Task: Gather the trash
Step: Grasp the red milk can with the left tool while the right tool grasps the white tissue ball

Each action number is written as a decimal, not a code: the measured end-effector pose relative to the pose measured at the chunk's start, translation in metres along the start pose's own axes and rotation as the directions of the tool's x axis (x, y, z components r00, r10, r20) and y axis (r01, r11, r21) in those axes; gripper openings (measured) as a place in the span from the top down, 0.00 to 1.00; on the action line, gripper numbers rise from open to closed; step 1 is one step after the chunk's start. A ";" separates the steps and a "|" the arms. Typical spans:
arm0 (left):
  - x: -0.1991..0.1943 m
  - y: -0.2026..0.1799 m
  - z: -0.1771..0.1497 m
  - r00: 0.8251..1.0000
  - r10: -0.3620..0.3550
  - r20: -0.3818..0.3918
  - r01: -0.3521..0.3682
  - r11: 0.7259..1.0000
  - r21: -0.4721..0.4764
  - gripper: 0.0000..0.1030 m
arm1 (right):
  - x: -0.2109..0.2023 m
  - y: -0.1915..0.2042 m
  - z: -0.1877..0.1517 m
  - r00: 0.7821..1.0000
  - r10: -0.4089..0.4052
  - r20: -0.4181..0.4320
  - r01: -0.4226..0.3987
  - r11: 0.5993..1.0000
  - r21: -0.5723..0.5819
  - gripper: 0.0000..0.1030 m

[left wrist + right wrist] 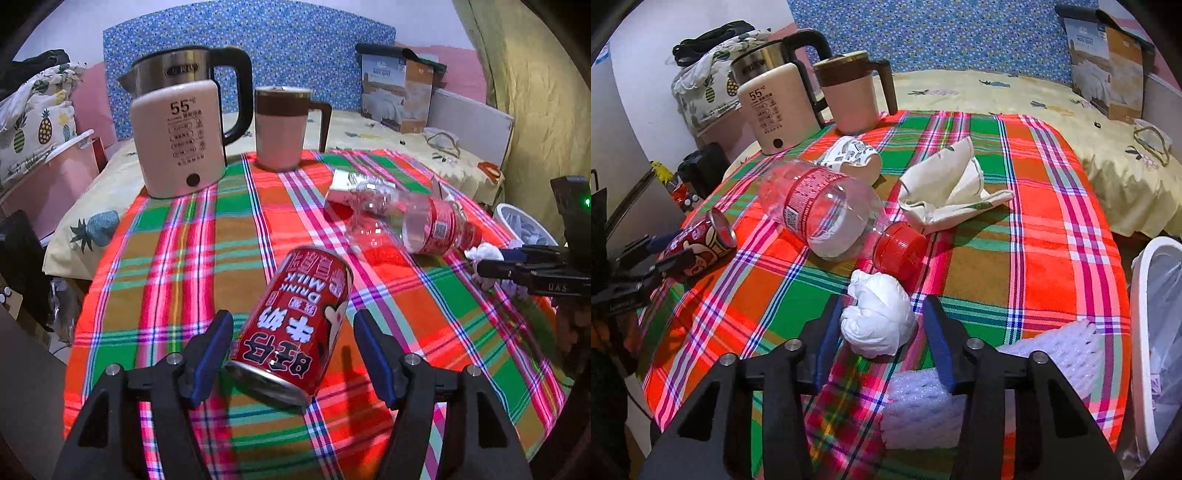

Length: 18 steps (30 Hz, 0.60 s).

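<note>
Now, both grippers line up their pickups.
Left gripper (291,349) gapes round the red can (295,325); right gripper (882,321) brackets the tissue wad (877,317), perhaps touching; squeeze next, bin (1145,295) at three o'clock.

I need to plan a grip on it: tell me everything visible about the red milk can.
The red milk can is a metal drink tin printed with white characters, DRINK MILK and a cartoon face. It lies on its side on the plaid tablecloth, silver end toward the left gripper, between its open blue fingers, apparently untouched.

Two wrist views close above the plaid tablecloth (177,258), angled down, both sharing the bottle (827,218).
</note>
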State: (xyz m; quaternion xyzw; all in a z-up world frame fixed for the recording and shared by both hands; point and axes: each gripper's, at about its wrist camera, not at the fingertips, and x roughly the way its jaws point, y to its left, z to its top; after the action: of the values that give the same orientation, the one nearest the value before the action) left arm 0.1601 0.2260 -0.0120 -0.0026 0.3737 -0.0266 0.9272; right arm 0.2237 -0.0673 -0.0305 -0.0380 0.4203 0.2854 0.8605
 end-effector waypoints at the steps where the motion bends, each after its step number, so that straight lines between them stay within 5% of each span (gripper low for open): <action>1: 0.001 -0.001 0.001 1.000 0.015 -0.003 -0.015 1.000 0.000 0.32 | 0.000 -0.001 -0.001 1.000 -0.006 -0.001 0.006 1.000 0.007 0.58; 6: 0.011 -0.009 0.004 0.997 0.059 -0.045 -0.059 0.998 -0.010 0.33 | -0.001 -0.003 0.001 1.000 -0.005 0.008 0.005 1.000 0.028 0.69; 11: 0.018 -0.026 0.002 0.993 0.086 -0.075 -0.088 0.996 -0.017 0.45 | -0.010 -0.002 -0.001 1.000 0.012 0.028 -0.013 1.000 0.026 0.72; 18: 0.002 -0.050 -0.004 0.997 0.070 -0.026 -0.072 0.993 -0.098 0.47 | -0.032 0.003 -0.006 0.996 0.051 0.072 -0.052 0.999 0.003 0.73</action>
State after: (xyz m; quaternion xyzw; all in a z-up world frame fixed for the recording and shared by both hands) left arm 0.1562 0.1759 -0.0151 -0.0349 0.3846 0.0247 0.9221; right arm 0.2027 -0.0817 -0.0094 -0.0146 0.3905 0.3076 0.8676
